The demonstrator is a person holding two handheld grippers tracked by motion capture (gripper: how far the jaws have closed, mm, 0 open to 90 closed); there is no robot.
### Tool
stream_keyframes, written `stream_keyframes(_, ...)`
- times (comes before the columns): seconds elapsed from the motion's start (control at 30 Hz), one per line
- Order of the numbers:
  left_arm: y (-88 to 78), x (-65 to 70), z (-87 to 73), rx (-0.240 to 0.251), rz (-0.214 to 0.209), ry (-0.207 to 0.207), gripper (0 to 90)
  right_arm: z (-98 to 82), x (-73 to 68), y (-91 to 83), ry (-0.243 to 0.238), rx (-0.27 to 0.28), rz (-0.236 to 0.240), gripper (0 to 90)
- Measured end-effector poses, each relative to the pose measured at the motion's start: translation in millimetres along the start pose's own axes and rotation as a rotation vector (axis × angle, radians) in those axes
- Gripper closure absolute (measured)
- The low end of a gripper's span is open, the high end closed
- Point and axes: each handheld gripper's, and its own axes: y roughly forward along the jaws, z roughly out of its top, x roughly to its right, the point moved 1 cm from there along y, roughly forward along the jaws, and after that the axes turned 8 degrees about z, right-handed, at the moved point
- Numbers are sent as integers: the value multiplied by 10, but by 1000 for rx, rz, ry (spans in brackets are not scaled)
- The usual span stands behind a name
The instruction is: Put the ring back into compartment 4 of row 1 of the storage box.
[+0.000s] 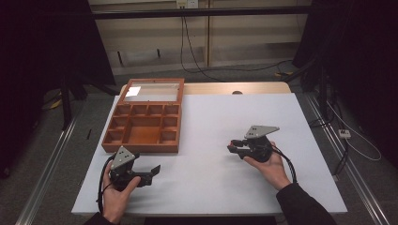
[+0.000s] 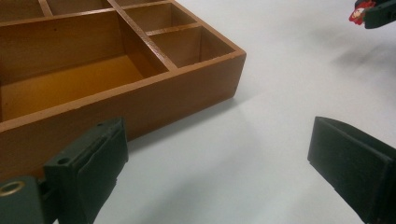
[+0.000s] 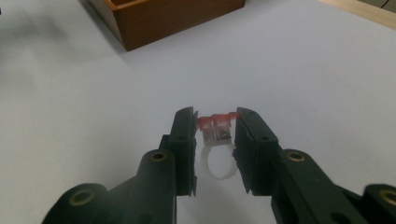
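A wooden compartment box (image 1: pixel 143 127) with its glass lid open stands at the table's left; its near corner (image 2: pixel 205 70) and corner (image 3: pixel 154 18) show in the gripper views. My right gripper (image 1: pixel 233 145) is shut on a small toy ring (image 3: pixel 215 149) with a white band and a red top, held just above the white table (image 1: pixel 211 173), right of the box. My left gripper (image 1: pixel 155 171) is open near the box's front edge, nothing between its fingers (image 2: pixel 88 163). From the left gripper view the right gripper (image 2: pixel 369 11) with the red piece shows far off.
The box has several empty compartments around a larger central one. The table's wooden far edge (image 1: pixel 234 87) lies beyond the white sheet. Cables and dark stands sit on the floor around the table.
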Motion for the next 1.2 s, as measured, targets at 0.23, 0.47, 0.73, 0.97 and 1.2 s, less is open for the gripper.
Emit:
stream_keyframes(0.23,-2,1,1,-4,1,2,51,98,8,76,-6,11,3,697)
stream_keyframes(0.47,5,4,-1,-3,-5,-3,54,226,19,135,-9,34,11,697)
stream_keyframes(0.73,5,3,-2,-3,-5,-6,53,346,28,245,-21,38,21,698)
stream_keyframes(0.97,4,0,-4,-4,-2,-5,53,477,28,354,-33,54,29,697)
stream_keyframes(1.2,7,-2,-5,-7,-2,-4,53,566,62,442,-26,68,32,697)
